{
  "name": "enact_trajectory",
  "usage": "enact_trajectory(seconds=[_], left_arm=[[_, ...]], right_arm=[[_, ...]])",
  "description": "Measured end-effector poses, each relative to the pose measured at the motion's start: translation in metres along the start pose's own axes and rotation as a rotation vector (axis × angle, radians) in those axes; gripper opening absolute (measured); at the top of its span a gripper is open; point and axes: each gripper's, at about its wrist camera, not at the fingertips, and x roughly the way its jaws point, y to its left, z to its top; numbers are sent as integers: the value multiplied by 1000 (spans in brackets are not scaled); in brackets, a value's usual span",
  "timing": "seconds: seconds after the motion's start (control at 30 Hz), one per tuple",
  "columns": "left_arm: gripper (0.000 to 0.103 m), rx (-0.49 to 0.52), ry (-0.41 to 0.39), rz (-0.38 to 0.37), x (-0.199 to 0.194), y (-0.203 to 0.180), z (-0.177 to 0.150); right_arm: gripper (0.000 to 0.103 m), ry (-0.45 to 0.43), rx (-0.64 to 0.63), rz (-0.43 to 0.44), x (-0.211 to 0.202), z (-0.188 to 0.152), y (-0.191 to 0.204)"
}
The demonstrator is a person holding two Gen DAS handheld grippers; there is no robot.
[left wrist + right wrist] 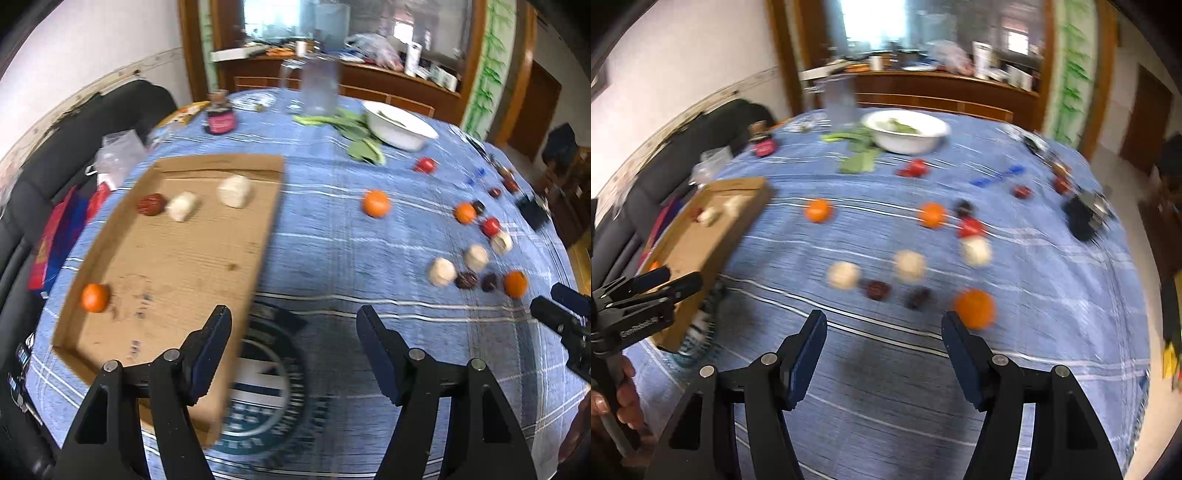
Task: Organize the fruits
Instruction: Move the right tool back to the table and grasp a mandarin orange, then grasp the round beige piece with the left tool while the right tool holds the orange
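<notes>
Currently both tools are empty. The left hand-held gripper (pixel 293 317) hangs with jaws spread over the near edge of the worktop (pixel 325 236), at the near right corner of the cardboard tray (pixel 177 258). The right hand-held gripper (pixel 884 319) is likewise spread, nothing between its pads, just short of the loose fruit.

Location of task items:
- In the tray, toward the left edge of the worktop: one orange (pixel 95 297) at the near end; a dark red fruit (pixel 150 204) and two pale round fruits (pixel 181 206) at the far end.
- Loose on the cloth, toward the right edge: several oranges, the nearest orange (pixel 975 308) just beyond the right finger of the right tool; pale fruits (pixel 843 275), dark dates (pixel 877 290), small red fruits (pixel 971 227).

Hazards from here, as a judgement:
- Round fruit rolls. A pad that strikes the nearest orange off-centre would likely push it toward the right edge of the worktop rather than seat it.
- The cluster is tight — pale, dark and red fruits lie just beside one another, so closing on one may nudge a neighbour.
- Both views are smeared, which suggests fast travel; a quick descent leaves little margin for aiming.
- The left tool sits close to the tray wall; a sideways swing could shove the tray and send its fruit rolling.
- A white bowl (pixel 905 131) with greens stands at the far edge — well apart, low risk.
</notes>
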Motion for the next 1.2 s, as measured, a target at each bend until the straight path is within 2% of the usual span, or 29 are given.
enact_trajectory(seconds=[0.1,0.23,0.57,0.63,0.67,0.83,1.03,1.2], left_arm=[[69,32,20,-13,5,-20,-4],[69,61,48,-18,12,-40,-9],[69,85,105,-7,30,-62,-12],[69,83,116,-5,34,-66,-9],[69,81,120,-9,37,-69,-6],[69,80,138,-24,53,-85,9],[69,151,122,-53,74,-115,24],[68,152,156,-108,93,-121,30]], right_arm=[[69,10,43,-39,2,-10,-37],[69,29,77,-41,14,-13,-67],[69,62,21,35,66,-1,-74],[58,69,0,43,72,1,-71],[38,74,-7,44,74,1,-70],[38,70,-32,50,72,-1,-72],[38,65,-19,71,64,-5,-82],[38,72,8,99,64,-6,-88]])
